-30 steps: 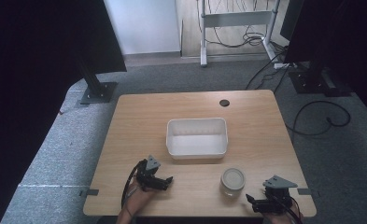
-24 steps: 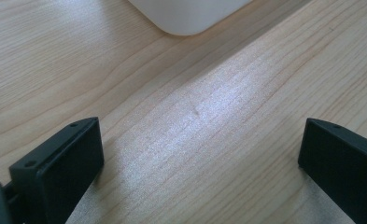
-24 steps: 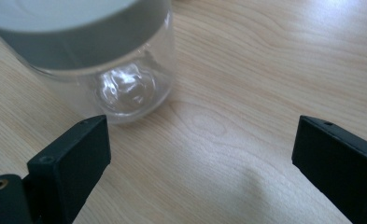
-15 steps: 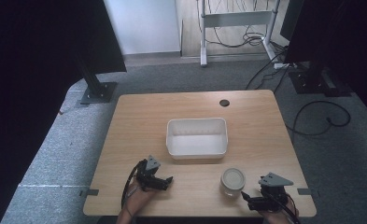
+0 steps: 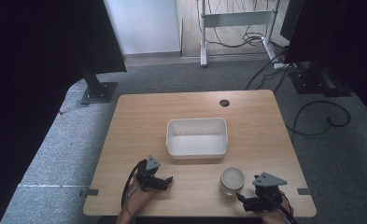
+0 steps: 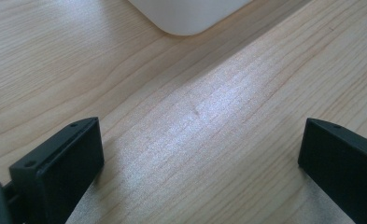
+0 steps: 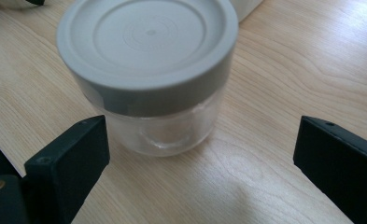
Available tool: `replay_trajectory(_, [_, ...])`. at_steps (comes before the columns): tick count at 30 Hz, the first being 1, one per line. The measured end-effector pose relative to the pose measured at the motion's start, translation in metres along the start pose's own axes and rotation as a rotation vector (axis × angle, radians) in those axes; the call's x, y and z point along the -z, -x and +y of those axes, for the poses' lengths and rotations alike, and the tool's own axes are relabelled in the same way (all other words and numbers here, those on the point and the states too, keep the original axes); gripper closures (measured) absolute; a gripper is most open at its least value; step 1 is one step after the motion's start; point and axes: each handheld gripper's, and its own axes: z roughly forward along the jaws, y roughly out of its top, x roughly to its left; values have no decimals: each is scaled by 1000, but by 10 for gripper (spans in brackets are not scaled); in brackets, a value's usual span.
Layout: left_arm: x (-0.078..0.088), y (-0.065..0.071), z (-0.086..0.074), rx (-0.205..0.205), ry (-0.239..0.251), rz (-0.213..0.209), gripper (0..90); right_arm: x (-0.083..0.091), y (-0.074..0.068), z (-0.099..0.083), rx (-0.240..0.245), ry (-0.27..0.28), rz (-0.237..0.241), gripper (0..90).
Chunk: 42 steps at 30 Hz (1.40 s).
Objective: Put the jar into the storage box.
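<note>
Right gripper is sitting at the near right edge of the table, jaws spread wide and nothing clamped. Its nose is pointed at the small glass jar just beside it, a bit to the left and farther in. From the right gripper view the jar stands upright between the lines of the two jaws but a little beyond them, grey lid on, not touching either jaw as far as I can see. Bare wood between gripper and jar, so nothing blocking the way in.

Left gripper is at the near left, well apart from the jar, also spread wide with only tabletop between its jaws.

White tub sits in the middle of the table, just beyond the jar on the far side, close to it but not touching. A corner of the tub shows at the top of the left gripper view. Small dark round hole near the table's far edge, way out of the action.
</note>
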Motion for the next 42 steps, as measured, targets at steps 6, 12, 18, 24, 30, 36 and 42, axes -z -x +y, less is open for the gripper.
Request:
replay_trajectory(6, [0,0,0,0,0,0,0,-3,-3,3,16,0,12,31])
replay_trajectory(12, [0,0,0,0,0,0,0,-8,-9,9,37,5,28,31])
replay_trajectory(18, [0,0,0,0,0,0,0,-15,-12,12,50,0,37,31])
replay_trajectory(24, [0,0,0,0,0,0,0,-24,-14,14,46,-3,43,35])
replay_trajectory(30, [0,0,0,0,0,0,0,-31,-16,16,46,-9,43,39])
replay_trajectory(36, [0,0,0,0,0,0,0,-38,-19,19,46,-18,40,51])
replay_trajectory(42, [0,0,0,0,0,0,0,-45,-20,21,30,-23,22,87])
